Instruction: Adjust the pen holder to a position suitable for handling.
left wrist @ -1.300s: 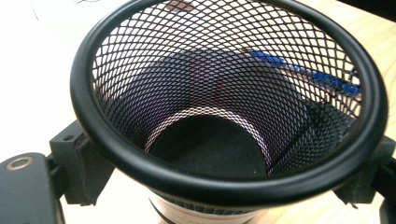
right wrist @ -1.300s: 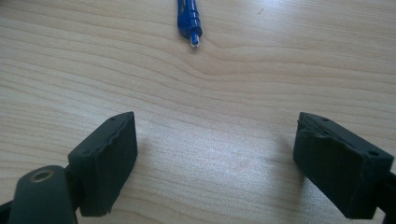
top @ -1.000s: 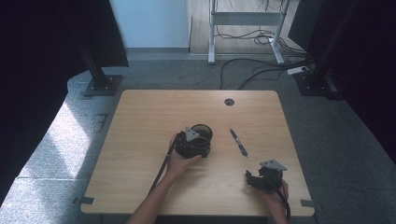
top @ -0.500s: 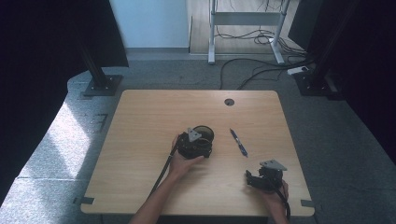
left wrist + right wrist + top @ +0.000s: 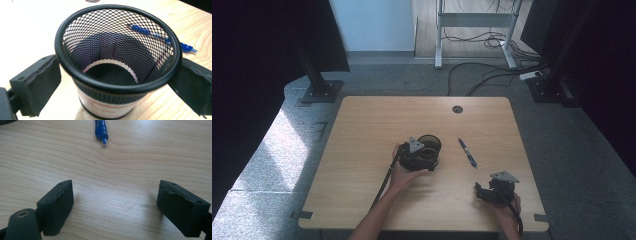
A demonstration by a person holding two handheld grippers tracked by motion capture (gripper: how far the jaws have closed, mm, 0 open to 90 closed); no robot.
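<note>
Cup mid-table, pen to its right.
The mesh cup (image 5: 430, 148) stands upright on the table (image 5: 362, 135), between the left gripper's (image 5: 418, 156) jaws. The pen (image 5: 467, 152) lies just right of it; the right gripper (image 5: 492, 189) sits near the table's front right corner.

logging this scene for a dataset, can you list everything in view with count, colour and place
black wire-mesh pen cup: 1, black with a pale label band at its base, upright and empty near the table's middle, between the left gripper's jaws
blue plastic pen: 1, blue, lying flat on the table beside the cup, apart from it
light wooden table: 1, pale wood, with a round cable hole near its far edge
grey carpet floor: 1, grey, around the table, with loose cables on the far side
left gripper: 1, black, jaws either side of the cup below its rim; contact not clear
right gripper: 1, black, jaws wide apart, low over bare wood near the table's front edge, pen ahead of it
</note>
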